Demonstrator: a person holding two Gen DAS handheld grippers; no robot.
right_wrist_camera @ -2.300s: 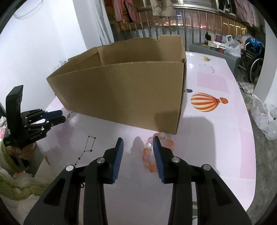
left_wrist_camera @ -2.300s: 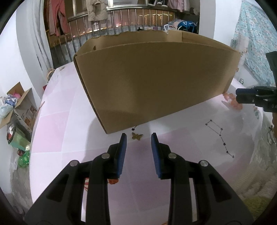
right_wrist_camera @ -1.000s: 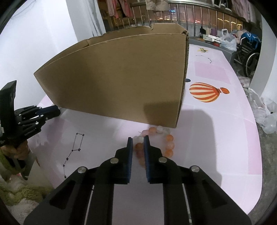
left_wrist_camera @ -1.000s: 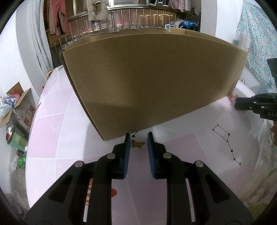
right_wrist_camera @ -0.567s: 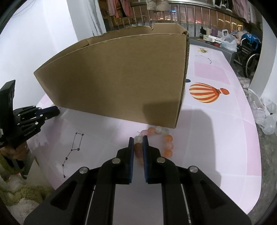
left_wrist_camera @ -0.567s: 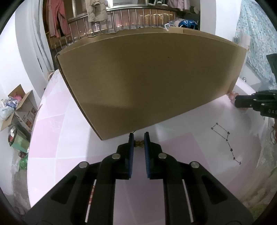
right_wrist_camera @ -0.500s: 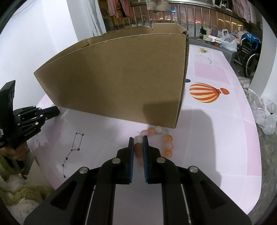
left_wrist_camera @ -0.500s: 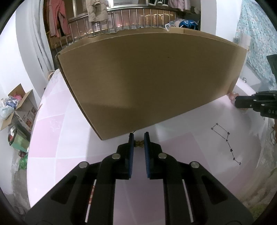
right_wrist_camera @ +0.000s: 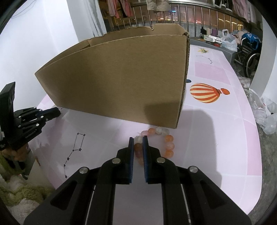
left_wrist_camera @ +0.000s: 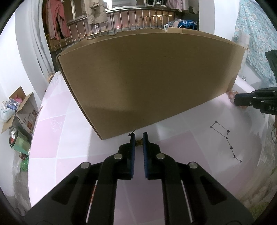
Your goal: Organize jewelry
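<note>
A large open cardboard box [left_wrist_camera: 148,81] stands on the pink table and also shows in the right wrist view [right_wrist_camera: 121,77]. My left gripper [left_wrist_camera: 138,140] is shut on a small gold butterfly brooch [left_wrist_camera: 139,142] at the box's near corner, low on the table. My right gripper [right_wrist_camera: 138,143] is shut on an orange and white bead bracelet [right_wrist_camera: 168,143]; the rest of its loop lies on the table to the right of the fingers. Each gripper shows in the other's view: the right one [left_wrist_camera: 242,100] and the left one [right_wrist_camera: 53,110].
The pink table [right_wrist_camera: 216,138] carries a printed hot-air balloon [right_wrist_camera: 206,93] and star constellation drawings [left_wrist_camera: 226,138]. A railing with hanging clothes [left_wrist_camera: 97,15] is behind the box. A wheelchair [right_wrist_camera: 249,57] stands far right, and boxes and bags [left_wrist_camera: 15,110] lie on the floor at left.
Both grippers moved in low and closed: the left on the butterfly brooch, the right on the bracelet's left side. Over the last half second nothing visibly moves.
</note>
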